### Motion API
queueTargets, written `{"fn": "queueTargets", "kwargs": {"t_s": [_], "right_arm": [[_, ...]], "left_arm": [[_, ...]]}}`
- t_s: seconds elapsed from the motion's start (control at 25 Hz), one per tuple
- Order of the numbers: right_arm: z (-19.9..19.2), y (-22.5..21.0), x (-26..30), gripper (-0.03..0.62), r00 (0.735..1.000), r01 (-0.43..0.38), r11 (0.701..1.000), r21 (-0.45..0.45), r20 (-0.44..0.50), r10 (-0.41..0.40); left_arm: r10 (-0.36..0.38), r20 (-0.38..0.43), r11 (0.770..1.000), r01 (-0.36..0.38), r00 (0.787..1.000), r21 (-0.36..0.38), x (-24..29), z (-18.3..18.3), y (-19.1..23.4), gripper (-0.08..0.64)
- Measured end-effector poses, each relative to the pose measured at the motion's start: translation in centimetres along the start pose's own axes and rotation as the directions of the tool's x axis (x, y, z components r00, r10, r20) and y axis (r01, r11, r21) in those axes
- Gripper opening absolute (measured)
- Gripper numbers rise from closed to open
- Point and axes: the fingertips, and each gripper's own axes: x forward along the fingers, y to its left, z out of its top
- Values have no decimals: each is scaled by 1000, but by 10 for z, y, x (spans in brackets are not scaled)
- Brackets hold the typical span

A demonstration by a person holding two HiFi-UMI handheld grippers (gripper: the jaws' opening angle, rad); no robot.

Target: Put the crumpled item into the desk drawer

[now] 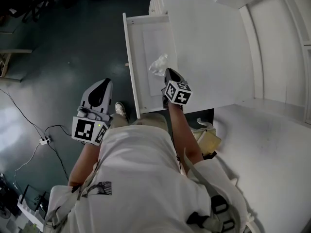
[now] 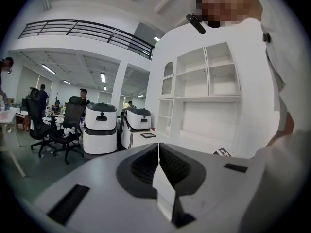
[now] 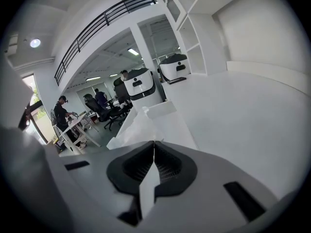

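The crumpled item (image 1: 158, 64), a wad of thin whitish see-through material, hangs over the pulled-out white desk drawer (image 1: 130, 57), about halfway along it. My right gripper (image 1: 168, 73) is shut on the wad's near edge. In the right gripper view the crumpled item (image 3: 137, 128) rises straight from the closed tips of the right gripper (image 3: 154, 143), with the drawer (image 3: 163, 111) beyond it. My left gripper (image 1: 103, 86) is held out over the dark floor to the left of the drawer, shut and holding nothing. In its own view the left gripper (image 2: 158, 147) points away into the room.
The white desk top (image 1: 209, 47) lies to the right of the drawer, and white shelving (image 1: 272, 33) stands further right. A cable and power strip (image 1: 44, 140) lie on the floor at left. My shoe (image 1: 120, 109) is by the drawer front. White robots (image 2: 100, 127) and office chairs (image 2: 63, 130) stand far off.
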Motion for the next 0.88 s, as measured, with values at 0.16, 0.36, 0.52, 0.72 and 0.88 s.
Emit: {"fn": "queueTargets", "kwargs": {"t_s": [0.16,0.36,0.52,0.72,0.88], "right_arm": [[-9,-2,15,14,1000,4,1000,5,-30,-4],[-19,-5,37,15,998,7,1000,-20,-69,-8],[-33,-17,54,15,993,30,999,-38,-112,-34],[-43,-27,69,15,989,37,999,-28,-140,-41],[-47,-29,76,15,987,30,999,-34,-155,-35]], "left_arm": [[21,-17,1000,-21,1000,-2,-2,-5,6,18],[53,-48,999,-53,997,-6,-5,-14,14,18],[81,-75,997,-82,994,-4,-8,-20,19,18],[119,-96,993,-120,988,-1,-12,-25,25,18],[147,-98,989,-147,984,4,-16,-23,29,18]]}}
